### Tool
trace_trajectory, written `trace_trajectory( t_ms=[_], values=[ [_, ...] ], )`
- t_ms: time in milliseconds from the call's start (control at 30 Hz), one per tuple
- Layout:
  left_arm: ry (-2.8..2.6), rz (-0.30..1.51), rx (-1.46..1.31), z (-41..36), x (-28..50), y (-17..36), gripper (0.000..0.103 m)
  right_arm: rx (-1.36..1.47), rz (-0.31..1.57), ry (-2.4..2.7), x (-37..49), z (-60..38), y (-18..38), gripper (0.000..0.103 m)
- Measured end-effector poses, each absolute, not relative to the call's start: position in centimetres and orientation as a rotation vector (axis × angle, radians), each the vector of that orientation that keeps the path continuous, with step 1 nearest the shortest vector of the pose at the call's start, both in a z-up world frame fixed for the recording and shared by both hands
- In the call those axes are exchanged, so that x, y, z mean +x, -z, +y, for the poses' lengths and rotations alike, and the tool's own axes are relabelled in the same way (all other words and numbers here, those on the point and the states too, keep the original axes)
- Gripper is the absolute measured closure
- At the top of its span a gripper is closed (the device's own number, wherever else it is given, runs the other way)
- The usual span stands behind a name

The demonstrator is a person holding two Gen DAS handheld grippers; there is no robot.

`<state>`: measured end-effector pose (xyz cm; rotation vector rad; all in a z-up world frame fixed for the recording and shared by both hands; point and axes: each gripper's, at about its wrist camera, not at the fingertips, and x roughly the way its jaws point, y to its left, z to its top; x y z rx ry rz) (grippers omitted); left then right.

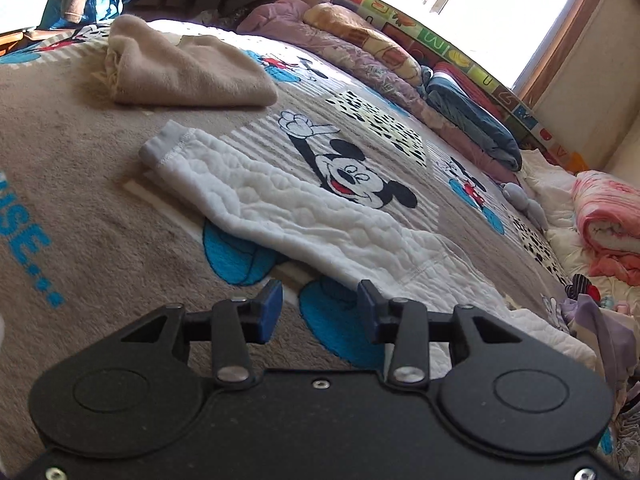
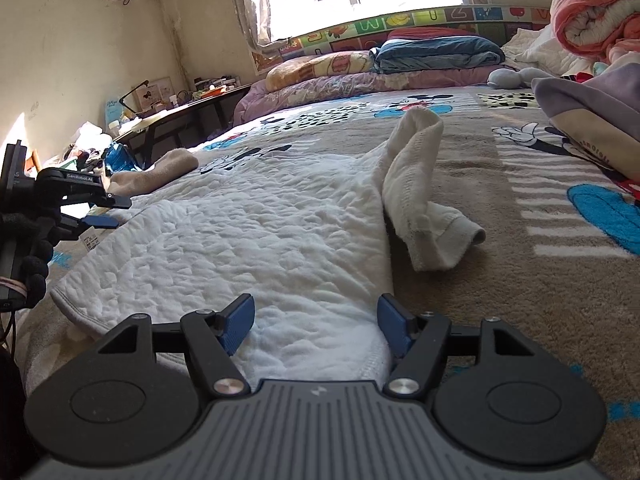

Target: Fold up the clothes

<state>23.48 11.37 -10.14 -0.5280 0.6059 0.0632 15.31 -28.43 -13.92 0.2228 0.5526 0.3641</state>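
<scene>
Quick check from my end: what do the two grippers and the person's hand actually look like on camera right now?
Both grippers are black with two blue ribbed pads on hinged links with silver pivot screws. The left gripper has a smooth black body; the right gripper has a grey ribbed top plate with a small logo. In the right wrist view, the left one carries white lettering, and the hand holding it wears a black glove.

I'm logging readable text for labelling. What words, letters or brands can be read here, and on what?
"GenRobot.AI": top of the black left gripper, right wrist view.
"SE...": blue letters, cut off, on the brown cartoon-mouse blanket.
"W": green tile of the colourful alphabet play mat under the window.
Small white tag on the white quilted garment: too small to read.
Print on the cream and lilac garment: blurred.
</scene>
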Motion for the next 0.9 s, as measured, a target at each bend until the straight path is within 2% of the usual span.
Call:
trace_trajectory(
  t_ms=[67,167,267,367,467,533,600,767,900],
  values=[
    [-0.032,0.585,-0.520,10.2,22.3,9.4,0.061,0.347,0.535,-0.307,14.3,-30.1,14.0,0.031],
    [-0.001,0.547,-0.499,8.8,21.2,8.3,0.060,0.724,0.480,-0.232,13.3,-34.4,15.2,0.031],
    [0.027,0.510,-0.501,8.1,21.5,7.8,0.059,1.145,0.404,-0.140,13.4,-38.0,17.7,0.041],
    [0.051,0.491,-0.483,7.3,22.1,7.9,0.059,1.287,0.420,-0.116,15.0,-38.6,18.4,0.045],
    [0.072,0.479,-0.477,6.7,22.8,8.7,0.059,1.319,0.489,-0.110,17.6,-37.6,18.7,0.046],
    [0.092,0.479,-0.492,6.7,23.2,9.0,0.059,1.330,0.523,-0.085,19.0,-37.0,19.2,0.056],
    [0.100,0.478,-0.496,6.6,23.4,9.4,0.059,1.328,0.540,-0.049,20.0,-36.4,19.7,0.075],
    [0.110,0.495,-0.504,6.9,23.8,10.0,0.059,1.257,0.504,0.005,21.3,-35.7,19.5,0.096],
    [0.128,0.493,-0.510,7.1,23.9,9.9,0.059,1.070,0.445,0.022,22.4,-36.9,16.6,0.099]
  ],
)
